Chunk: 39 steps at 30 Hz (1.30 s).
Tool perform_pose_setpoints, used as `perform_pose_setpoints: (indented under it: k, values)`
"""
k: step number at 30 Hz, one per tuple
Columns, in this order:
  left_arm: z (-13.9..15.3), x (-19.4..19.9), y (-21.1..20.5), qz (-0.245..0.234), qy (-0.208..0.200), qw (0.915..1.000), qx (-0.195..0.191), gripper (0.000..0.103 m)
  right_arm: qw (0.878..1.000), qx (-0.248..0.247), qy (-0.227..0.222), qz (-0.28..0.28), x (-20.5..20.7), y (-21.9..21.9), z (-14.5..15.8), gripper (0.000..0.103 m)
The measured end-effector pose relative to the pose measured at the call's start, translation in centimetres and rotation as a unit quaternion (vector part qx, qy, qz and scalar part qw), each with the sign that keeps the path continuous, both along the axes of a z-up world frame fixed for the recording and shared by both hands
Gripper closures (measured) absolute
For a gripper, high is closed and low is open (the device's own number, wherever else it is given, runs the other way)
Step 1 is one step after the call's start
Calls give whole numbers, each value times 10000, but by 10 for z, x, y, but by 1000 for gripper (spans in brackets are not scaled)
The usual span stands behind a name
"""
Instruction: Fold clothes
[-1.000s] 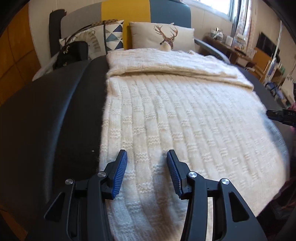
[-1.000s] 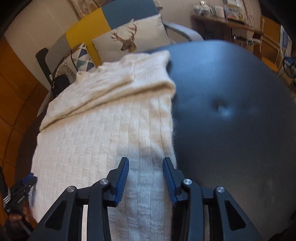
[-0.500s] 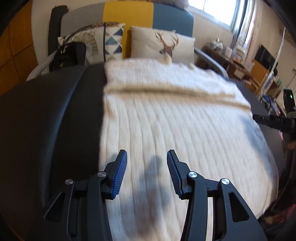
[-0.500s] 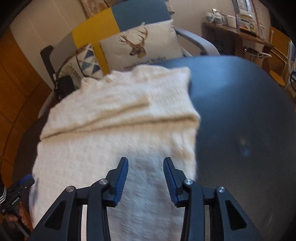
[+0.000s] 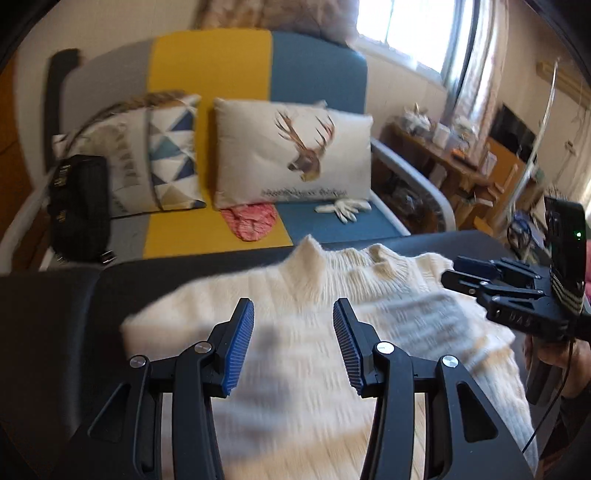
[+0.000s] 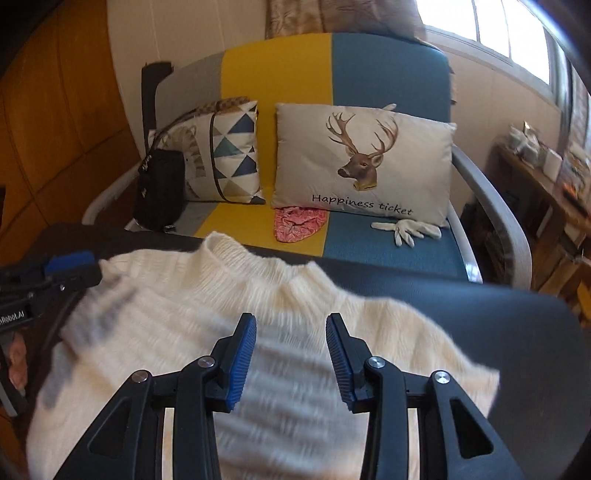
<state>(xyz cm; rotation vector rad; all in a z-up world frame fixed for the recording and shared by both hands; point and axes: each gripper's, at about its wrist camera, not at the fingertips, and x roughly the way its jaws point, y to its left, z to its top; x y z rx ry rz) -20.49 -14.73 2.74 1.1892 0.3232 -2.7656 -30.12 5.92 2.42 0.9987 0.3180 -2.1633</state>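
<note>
Sweater [image 5: 295,350], cream ribbed knit, spread on a dark padded surface [image 5: 55,332]; collar [image 6: 221,247] at the far edge, toward the sofa. Much of the knit is motion-blurred in both views.

Left gripper [image 5: 293,349]: above the sweater's middle, fingers spread wide, blue ribbed pads [image 5: 240,350] facing each other with knit showing in the gap; nothing pinched. Whether the fingertips touch the fabric cannot be told.

Right gripper [image 6: 290,356]: likewise over the sweater, nearer its right edge, fingers spread, nothing between them. In the left wrist view it [image 5: 491,280] sits at the sweater's right side, held by a hand [image 5: 561,362].

Sofa [image 6: 369,66] just beyond the dark surface: grey, yellow and blue panels. On it:
- deer-print cushion [image 6: 364,158], lettered "Happiness ticket";
- triangle-pattern cushion [image 6: 225,155] to its left;
- black bag [image 6: 160,188] at the far left;
- pink crumpled cloth [image 6: 299,219] on the seat;
- white gloves [image 6: 406,229] on the blue seat.

Wooden side table [image 5: 443,158] with small items, right of sofa, under a window [image 5: 402,29].
</note>
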Motion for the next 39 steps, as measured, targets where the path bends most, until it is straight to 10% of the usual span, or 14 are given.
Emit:
perform_pose_setpoints:
  k: [11,19,23,30,34,39]
  values:
    - [-56,-76,-2,-486,-768,9940,601,55,9927,1185,126,-178,-47,-40,-52,63]
    - [-50,-52,-13,59,-312,9947,977,56,9959,436,-125,-783,-56,3,-53,61]
    - [-33,-38,-15,337,-30,9988,349,55,9962,108,-271,-817,-53,37,-41,61]
    - [-51,-57,-17,941,-856,9890,-754,55,9906,302,-706,-1134,-67,77,-53,61]
    - [-60,-54,-17,1069,-964,9861,-836,55,9842,799,-351,-1538,-70,82,-60,62]
    - [-40,-38,-18,919,-260,9951,-238,55,9922,306,-270,-1180,-52,67,-42,62]
